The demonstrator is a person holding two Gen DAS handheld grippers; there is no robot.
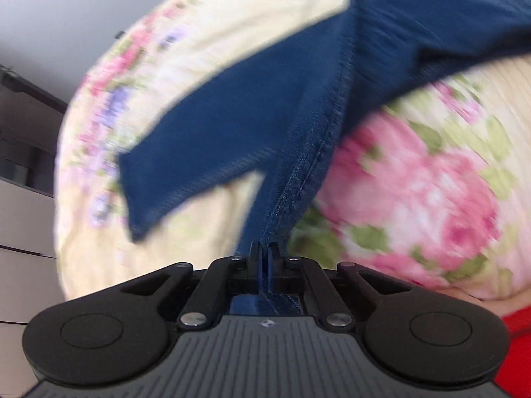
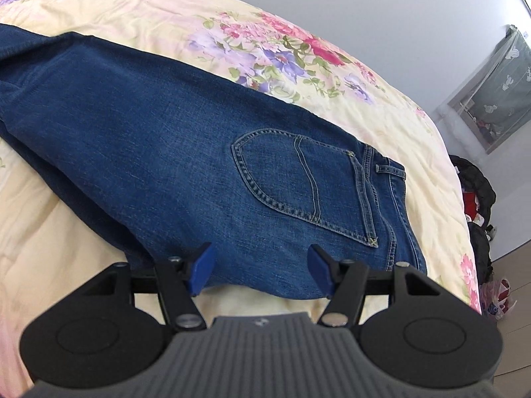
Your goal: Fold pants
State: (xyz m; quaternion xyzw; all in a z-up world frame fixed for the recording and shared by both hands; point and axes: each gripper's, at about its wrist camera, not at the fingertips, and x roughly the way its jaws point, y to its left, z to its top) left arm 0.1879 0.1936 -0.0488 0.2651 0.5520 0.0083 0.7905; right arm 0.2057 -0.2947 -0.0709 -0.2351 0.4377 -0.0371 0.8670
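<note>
The left gripper (image 1: pixel 264 248) is clamped on a seam edge of the jeans (image 1: pixel 252 106), which stretch away toward one o'clock over the flowered bedspread (image 1: pixel 415 192). The right gripper (image 2: pixel 260 267) stands wide and empty over the jeans' seat edge, back pocket (image 2: pixel 298 179) at one o'clock.

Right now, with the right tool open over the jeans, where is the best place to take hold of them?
Probably the near folded edge of the jeans below the back pocket, approached from the near side: that edge lies between the right tool's fingers, stacked and reachable on the bedspread.
</note>
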